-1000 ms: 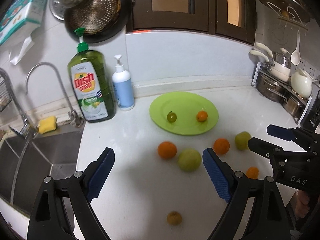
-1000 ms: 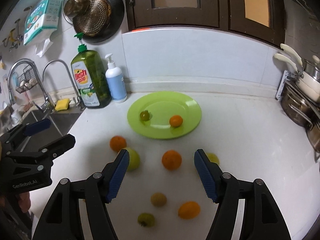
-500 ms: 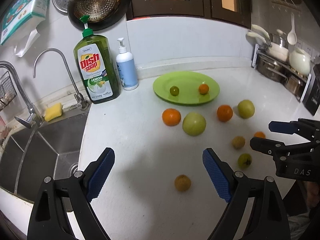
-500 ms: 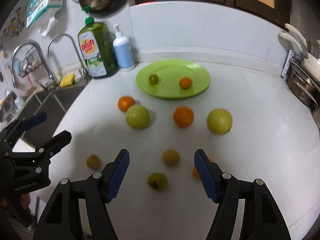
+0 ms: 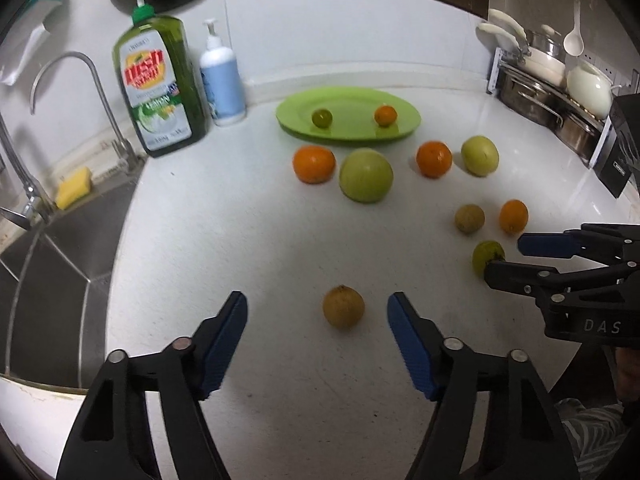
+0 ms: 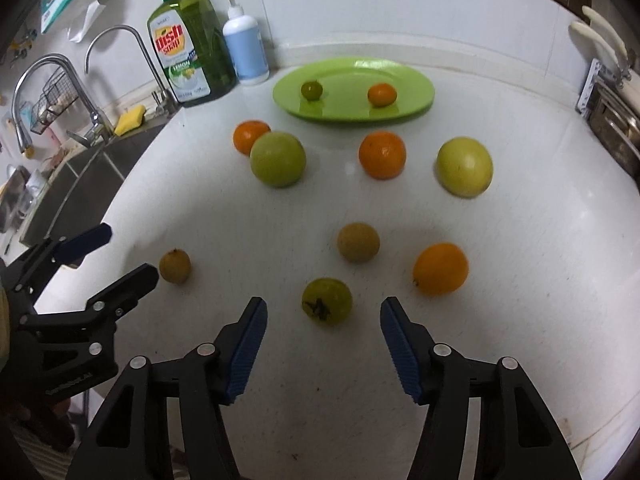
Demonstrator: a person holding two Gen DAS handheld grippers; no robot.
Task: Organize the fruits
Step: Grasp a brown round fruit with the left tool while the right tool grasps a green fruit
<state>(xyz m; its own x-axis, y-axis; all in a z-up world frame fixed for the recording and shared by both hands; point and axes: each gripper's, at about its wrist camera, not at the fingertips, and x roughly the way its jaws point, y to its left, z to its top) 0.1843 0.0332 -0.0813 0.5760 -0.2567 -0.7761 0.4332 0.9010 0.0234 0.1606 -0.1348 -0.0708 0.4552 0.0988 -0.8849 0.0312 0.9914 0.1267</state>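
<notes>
**approach and grasp: two small fruits in front of the open grippers**

the small brown fruit [image 5: 343,306] lies on the white counter [image 5: 240,240], just ahead of the left gripper [image 5: 316,312] and roughly centred between its blue pads [image 5: 224,344]. the small green fruit [image 6: 327,301], stem scar facing the camera, lies likewise ahead of the right gripper [image 6: 322,322]. both grippers are empty with fingers spread wide.

the green plate [image 5: 404,120] sits at the back of the counter, already holding a small green fruit and a small orange one. the likely step is to pick up each near fruit and carry it there.

procedure, as judged:
- advance each gripper until the pads flank the fruit at its widest part.
- keep the fingertips low, close to the counter, so that the round fruit does not squeeze upward.
- close slowly; these fruits can roll.

further out lie two oranges [image 6: 382,155], two large green fruits [image 6: 277,159] and a second brown fruit [image 6: 358,242]; route clear of them. the dish soap bottle [image 5: 160,84] and sink [image 5: 52,248] stand to the left.
</notes>
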